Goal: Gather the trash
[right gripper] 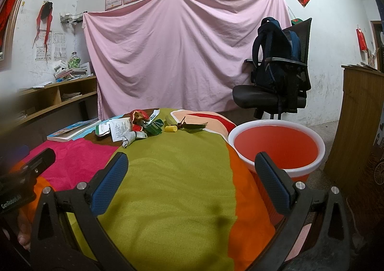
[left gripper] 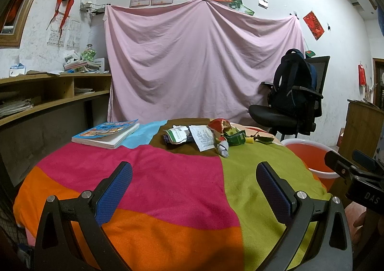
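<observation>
A heap of trash [left gripper: 208,136] lies at the far side of a table under a patchwork cloth [left gripper: 168,182]: torn paper wrappers [left gripper: 176,136], a printed white slip [right gripper: 118,129], a red peel [right gripper: 139,116], a grey crumpled wad [left gripper: 223,148], green packaging [right gripper: 153,128], a small yellow cap [right gripper: 171,128] and dark leaves [right gripper: 194,126]. An orange basin with a white rim [right gripper: 276,146] stands low beside the table's right edge. My left gripper [left gripper: 194,187] and right gripper [right gripper: 192,179] both hover open over the near cloth, nothing between their fingers.
A picture book [left gripper: 106,132] lies on the cloth left of the trash. A black office chair with a dark backpack [right gripper: 276,71] stands behind the basin. Wooden shelves [left gripper: 48,93] run along the left wall, a wooden cabinet [right gripper: 360,131] is at right. A pink sheet [left gripper: 199,62] hangs behind.
</observation>
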### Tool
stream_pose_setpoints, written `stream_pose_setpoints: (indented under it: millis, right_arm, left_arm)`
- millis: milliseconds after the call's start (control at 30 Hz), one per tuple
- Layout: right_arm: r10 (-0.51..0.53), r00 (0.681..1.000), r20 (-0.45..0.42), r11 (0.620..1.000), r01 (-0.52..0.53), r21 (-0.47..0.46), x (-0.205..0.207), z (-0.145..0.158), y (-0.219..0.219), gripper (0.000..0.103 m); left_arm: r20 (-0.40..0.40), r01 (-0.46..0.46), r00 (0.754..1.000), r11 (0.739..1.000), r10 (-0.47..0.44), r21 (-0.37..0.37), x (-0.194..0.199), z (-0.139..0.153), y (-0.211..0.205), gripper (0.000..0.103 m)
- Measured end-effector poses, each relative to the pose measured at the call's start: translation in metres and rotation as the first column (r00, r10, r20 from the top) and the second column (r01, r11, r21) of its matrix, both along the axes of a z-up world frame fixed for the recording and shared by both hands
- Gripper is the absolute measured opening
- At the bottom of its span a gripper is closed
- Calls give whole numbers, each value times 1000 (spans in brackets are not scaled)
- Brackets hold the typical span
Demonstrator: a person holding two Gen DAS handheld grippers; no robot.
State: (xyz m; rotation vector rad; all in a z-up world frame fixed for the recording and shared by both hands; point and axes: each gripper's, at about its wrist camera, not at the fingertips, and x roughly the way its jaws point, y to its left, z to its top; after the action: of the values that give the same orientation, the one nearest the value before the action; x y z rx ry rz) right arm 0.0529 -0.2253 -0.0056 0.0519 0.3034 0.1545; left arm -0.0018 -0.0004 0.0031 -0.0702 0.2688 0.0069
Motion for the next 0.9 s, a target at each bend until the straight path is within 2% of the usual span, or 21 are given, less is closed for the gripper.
stream_pose_setpoints:
  millis: [900]
  right_arm:
    - [1,1000,-4,1000,-1,2,0,-5,4,103]
  left_arm:
    - [-1,0,1000,1000,0,3,1,0,0,101]
